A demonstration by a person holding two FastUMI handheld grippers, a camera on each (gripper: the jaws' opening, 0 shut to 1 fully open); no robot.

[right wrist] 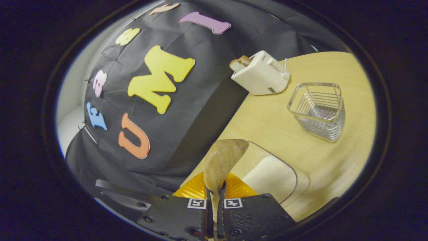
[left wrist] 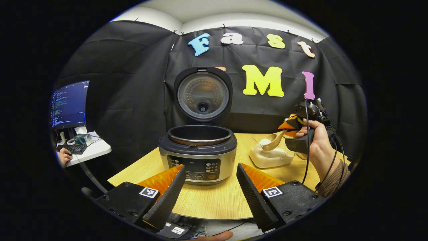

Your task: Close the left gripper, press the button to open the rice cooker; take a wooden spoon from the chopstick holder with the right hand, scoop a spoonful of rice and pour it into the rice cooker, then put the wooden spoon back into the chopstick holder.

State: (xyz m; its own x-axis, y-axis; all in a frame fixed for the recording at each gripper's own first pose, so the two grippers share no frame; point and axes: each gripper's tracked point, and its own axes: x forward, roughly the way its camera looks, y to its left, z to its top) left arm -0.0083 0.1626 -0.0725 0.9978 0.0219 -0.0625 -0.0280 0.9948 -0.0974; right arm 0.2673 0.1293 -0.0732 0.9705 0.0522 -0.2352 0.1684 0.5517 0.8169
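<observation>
The rice cooker [left wrist: 198,152] stands open on the worktop [left wrist: 214,197], so the button is done. The right gripper [right wrist: 216,197] has its jaws clamped on the wooden spoon [right wrist: 220,160], over the rice tub [left wrist: 271,155]. Pouring and returning it to the wire holder [right wrist: 317,110] remain. The left gripper [left wrist: 210,190] has its jaws wide.

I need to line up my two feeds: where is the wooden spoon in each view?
Left gripper view: wooden spoon at right, bowl down over the rice container, held by the right gripper.
Right gripper view: bottom centre, handle clamped, bowl pointing up.
Shared landmark: the rice container beneath the spoon.
</observation>
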